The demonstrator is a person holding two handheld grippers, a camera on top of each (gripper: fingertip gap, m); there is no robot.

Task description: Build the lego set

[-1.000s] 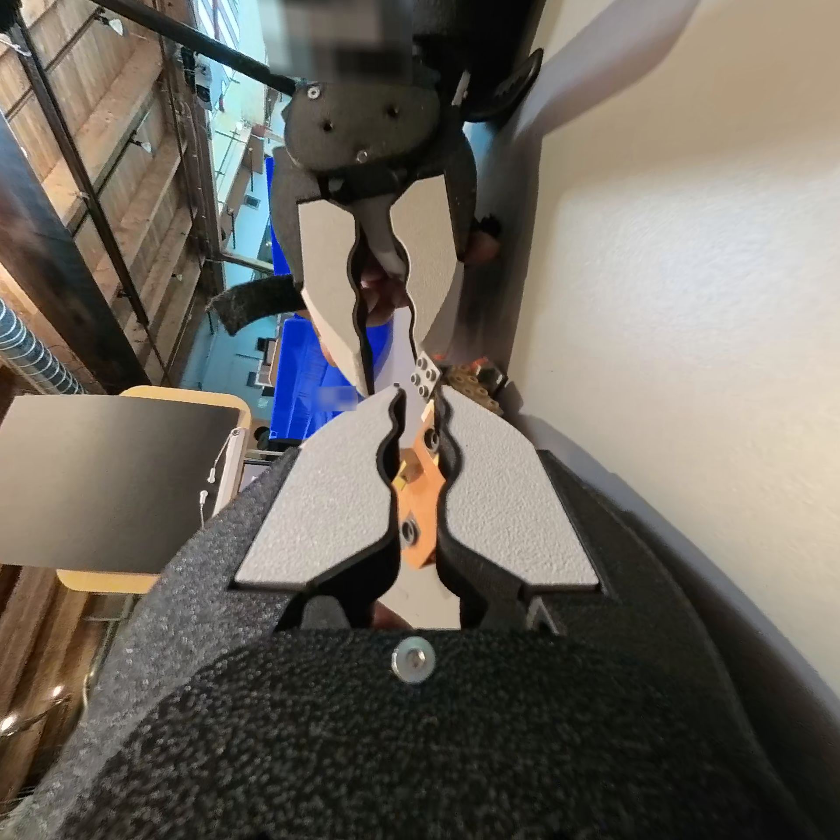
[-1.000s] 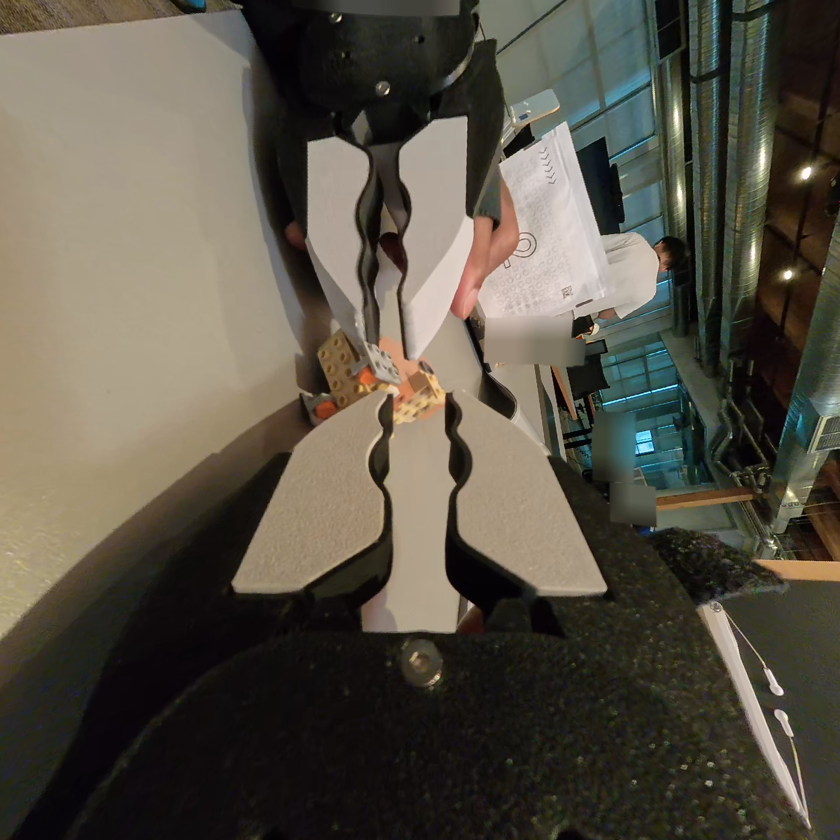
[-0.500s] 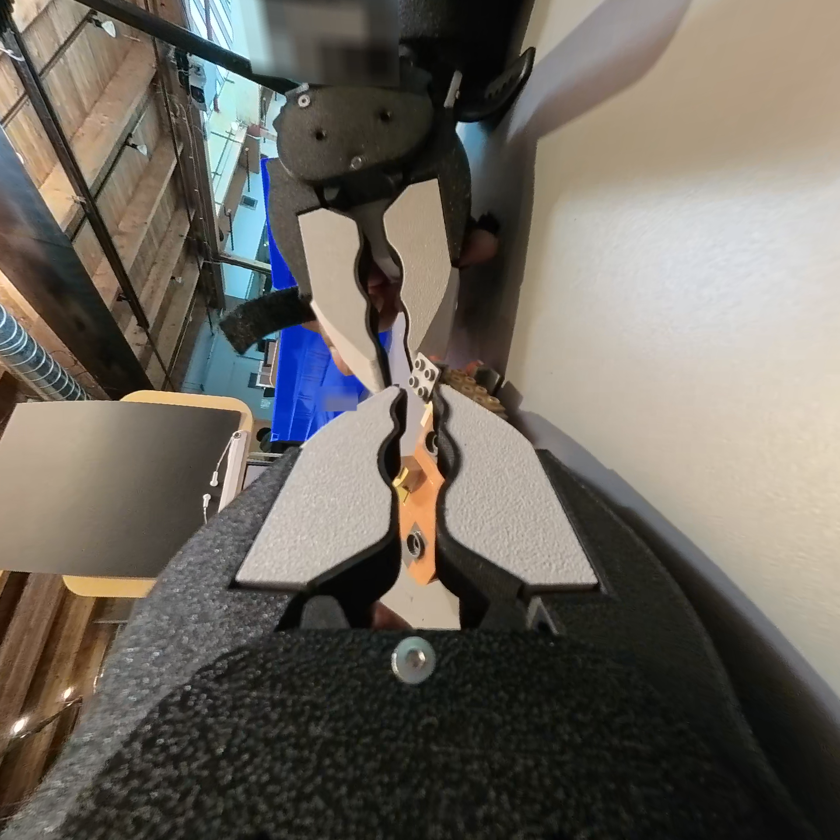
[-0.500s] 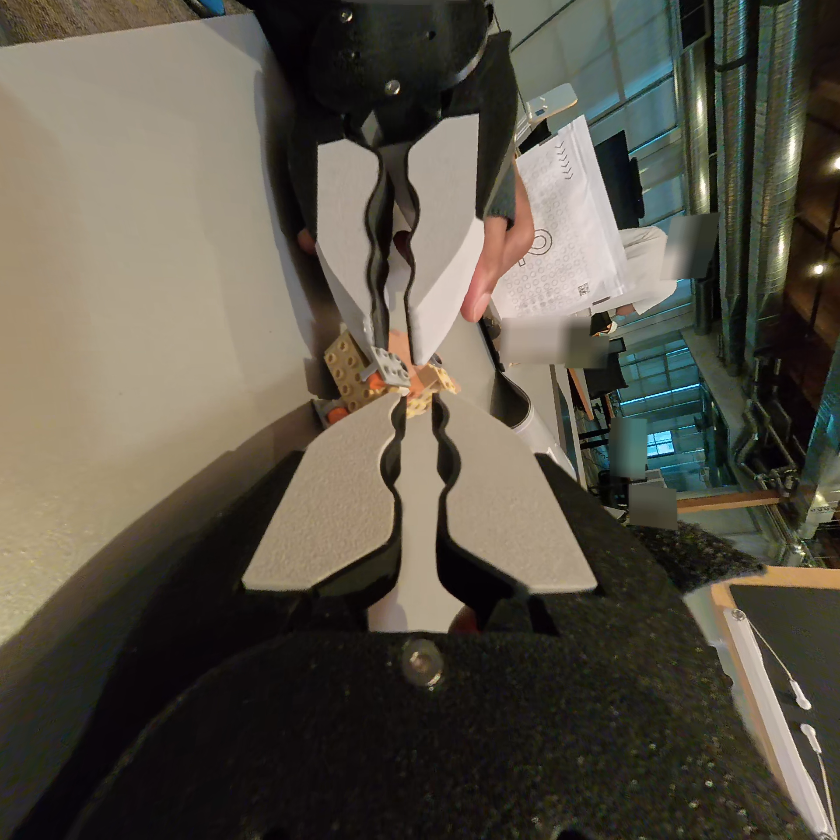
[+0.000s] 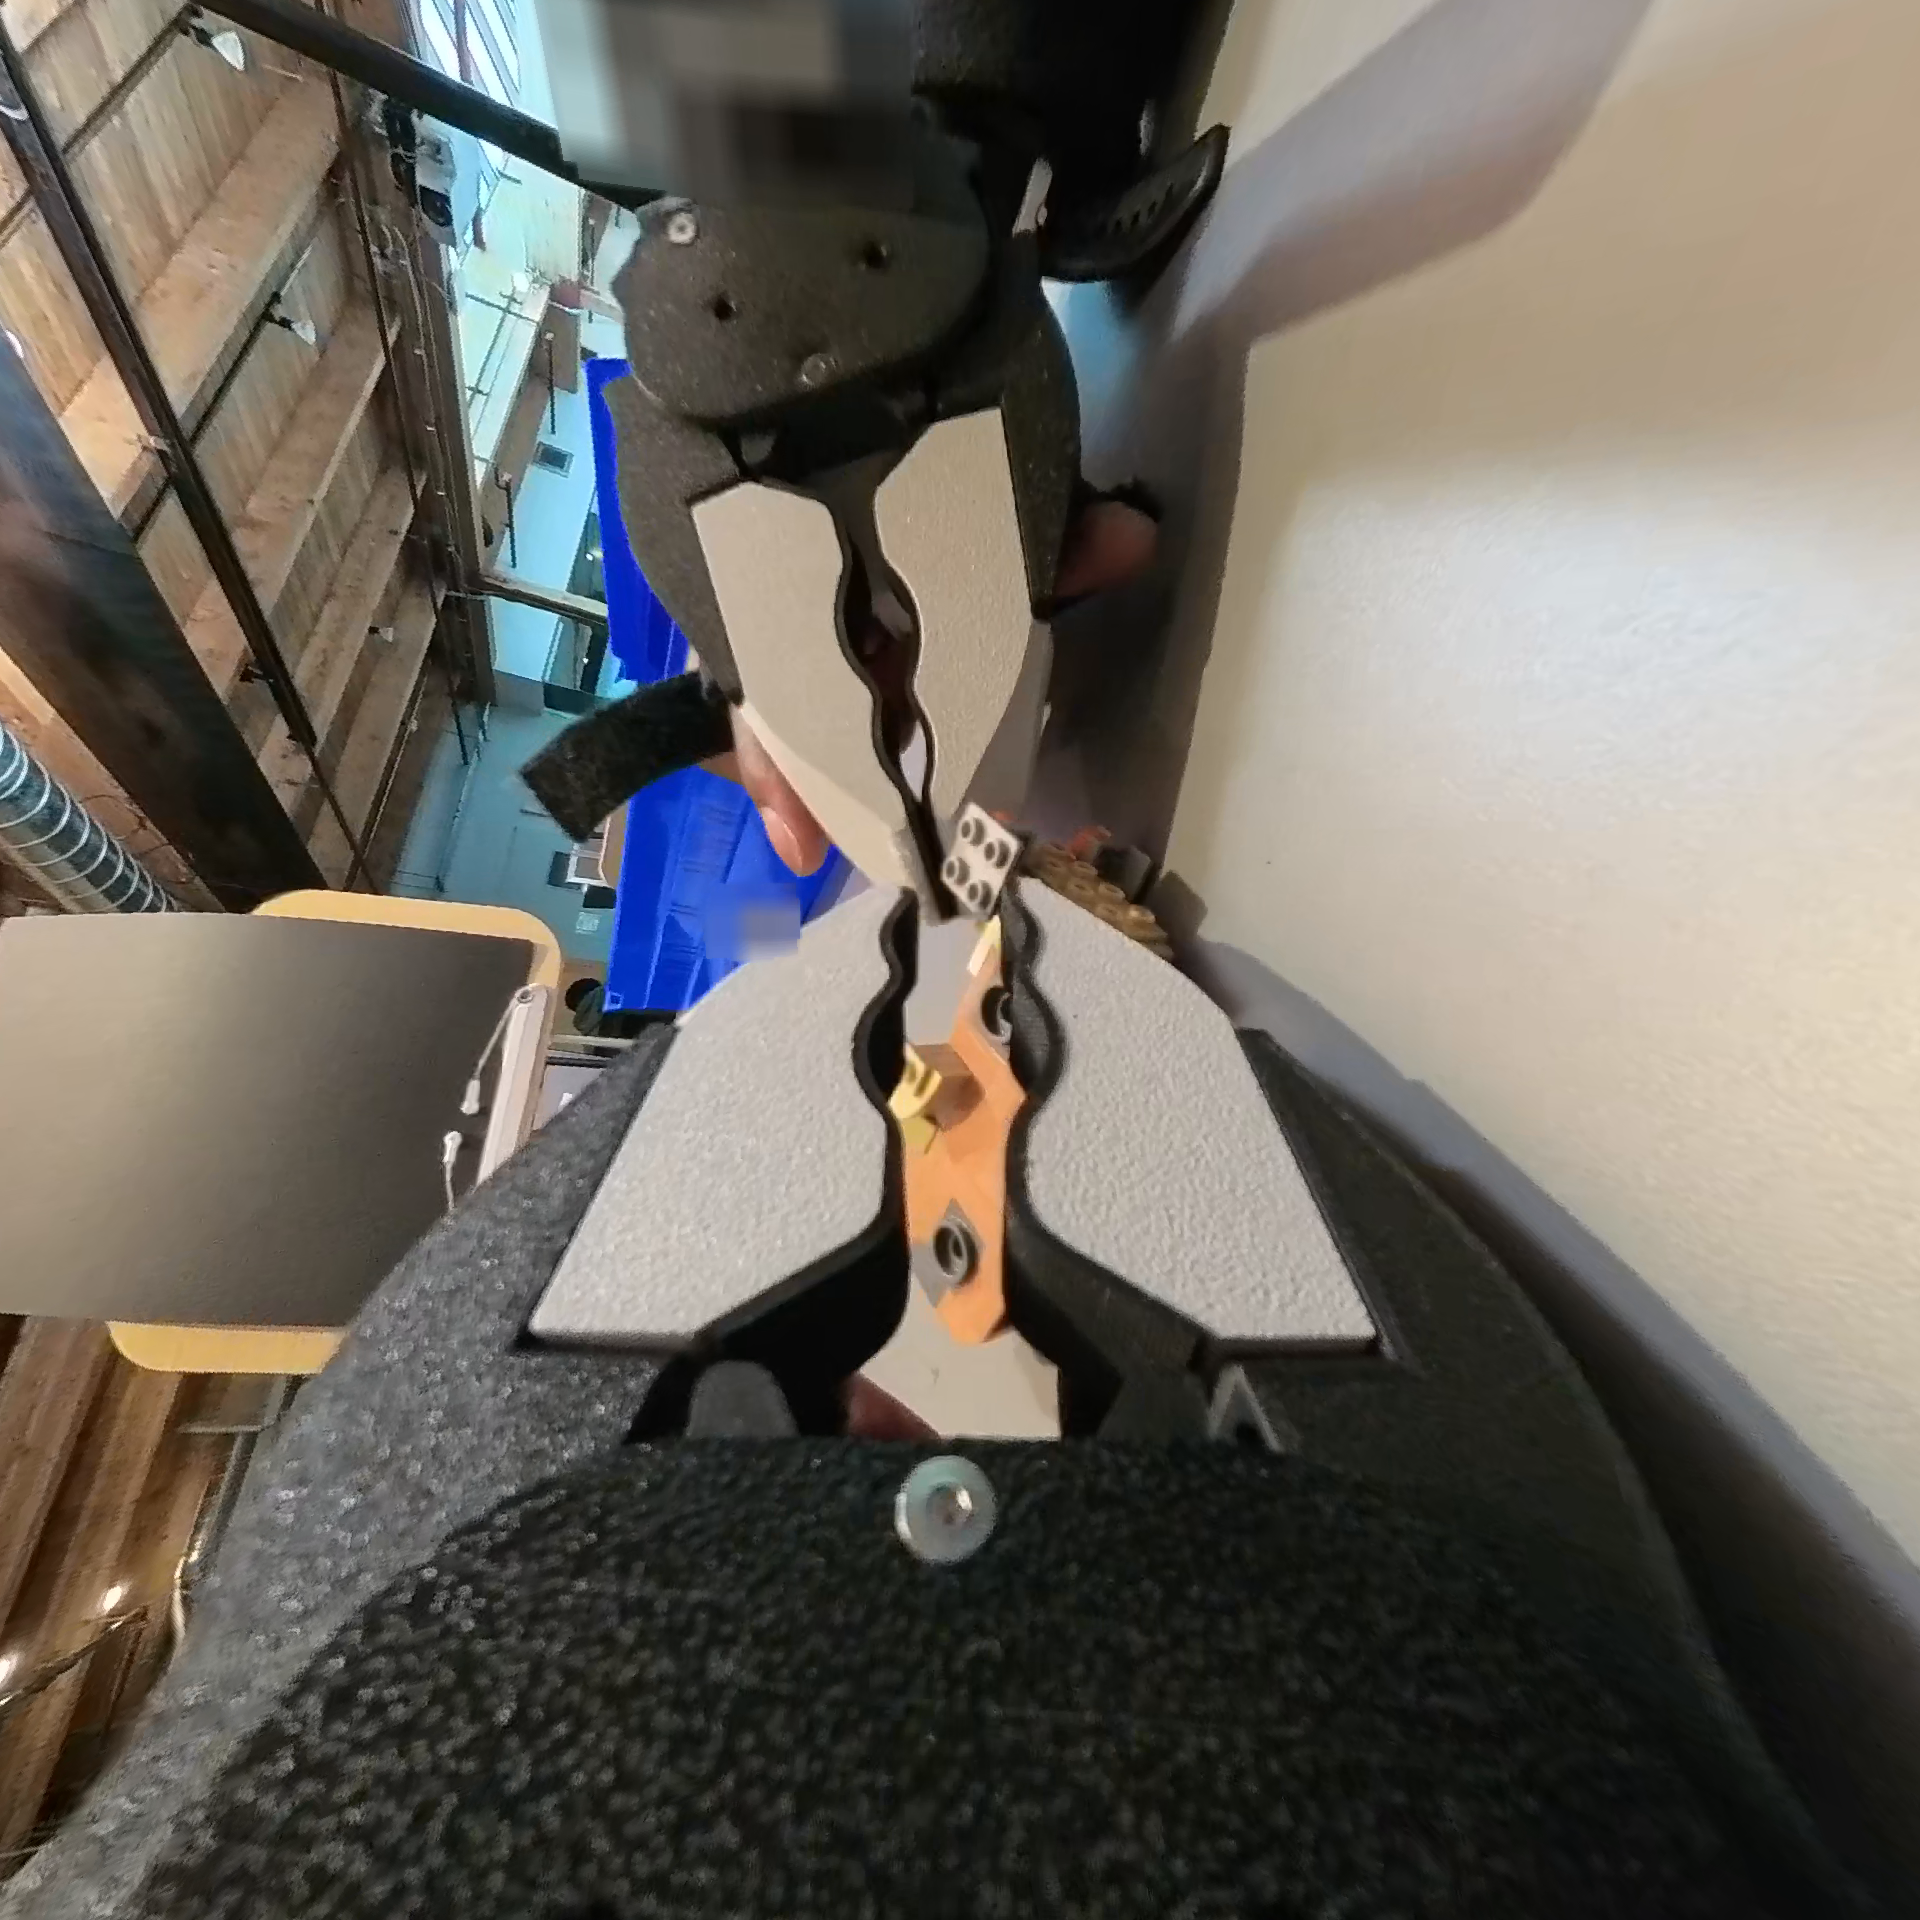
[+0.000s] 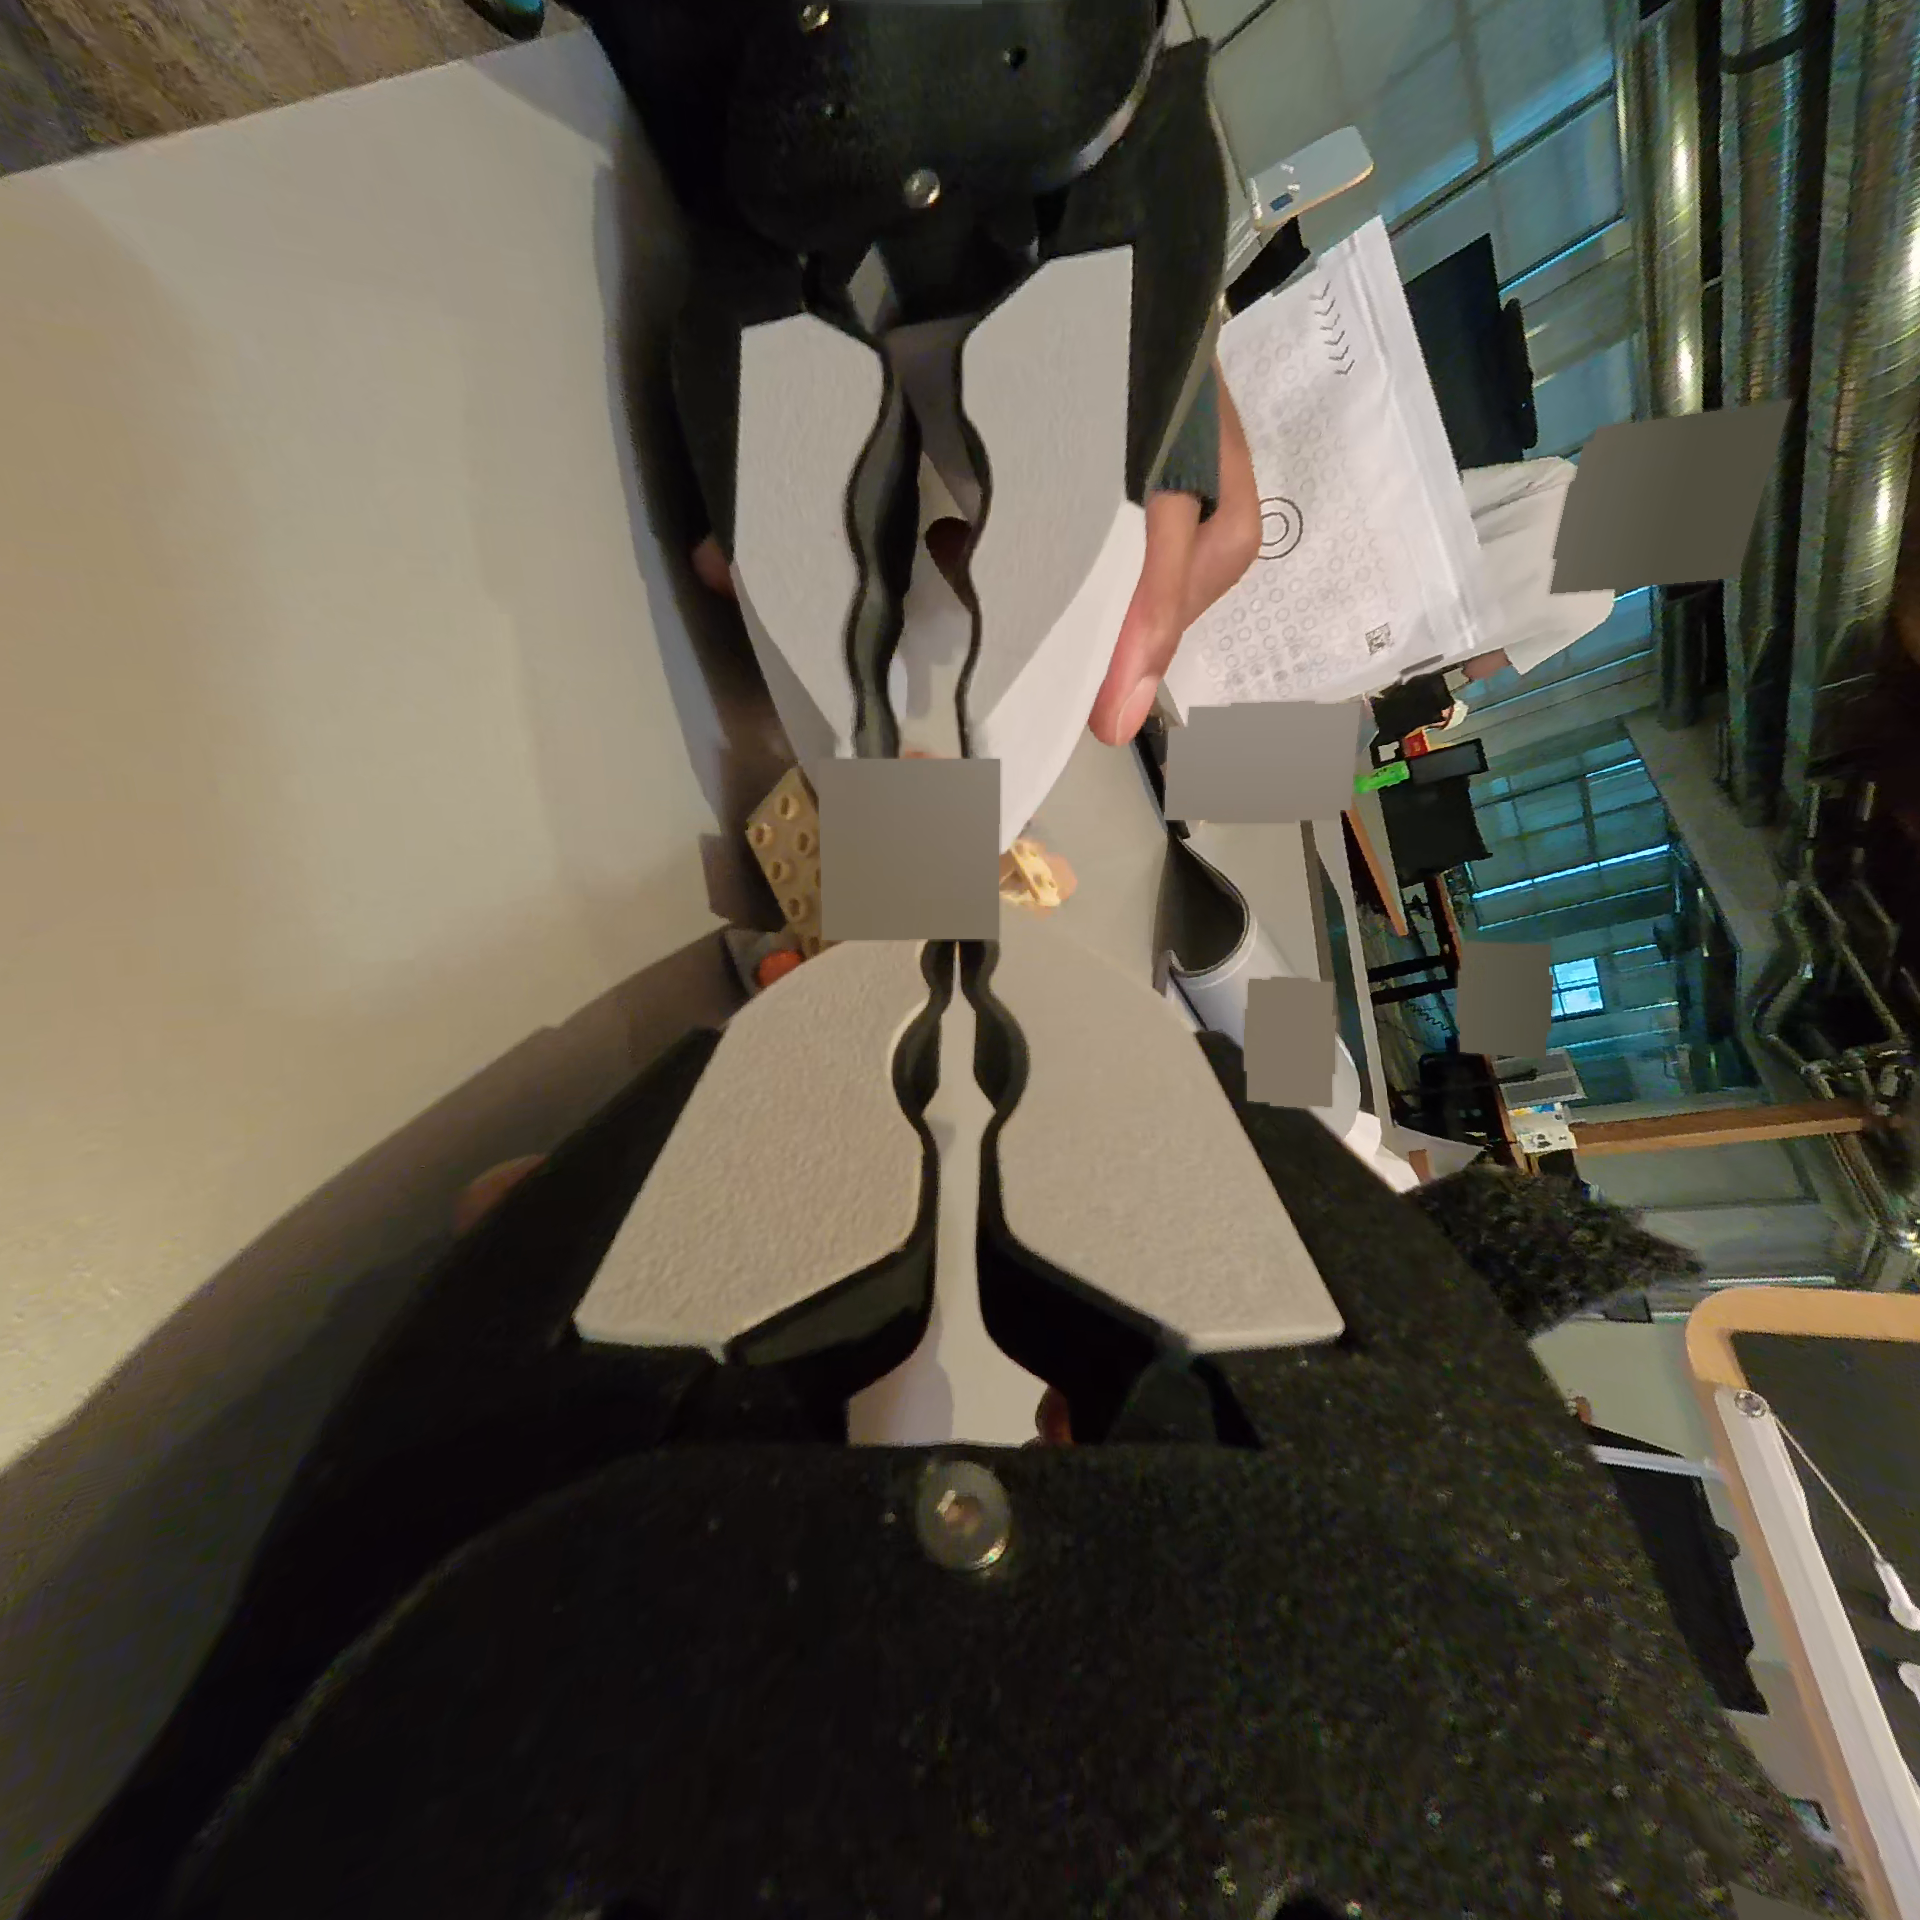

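My left gripper (image 5: 956,935) is clamped on a flat orange lego plate (image 5: 961,1195) with dark round holes and a small yellow piece on it, its jaws parted only by the plate's thickness. My right gripper (image 5: 930,894) meets it tip to tip and pinches a small light-grey square lego piece (image 5: 979,857) with four dark holes, right at the orange plate's far end. In the right wrist view the right gripper's (image 6: 958,951) jaws are nearly together; a mosaic patch hides what they pinch. Beside the tips, a tan studded lego brick (image 6: 784,857) and loose orange and grey bits lie at the edge of the pale bench (image 6: 312,623).
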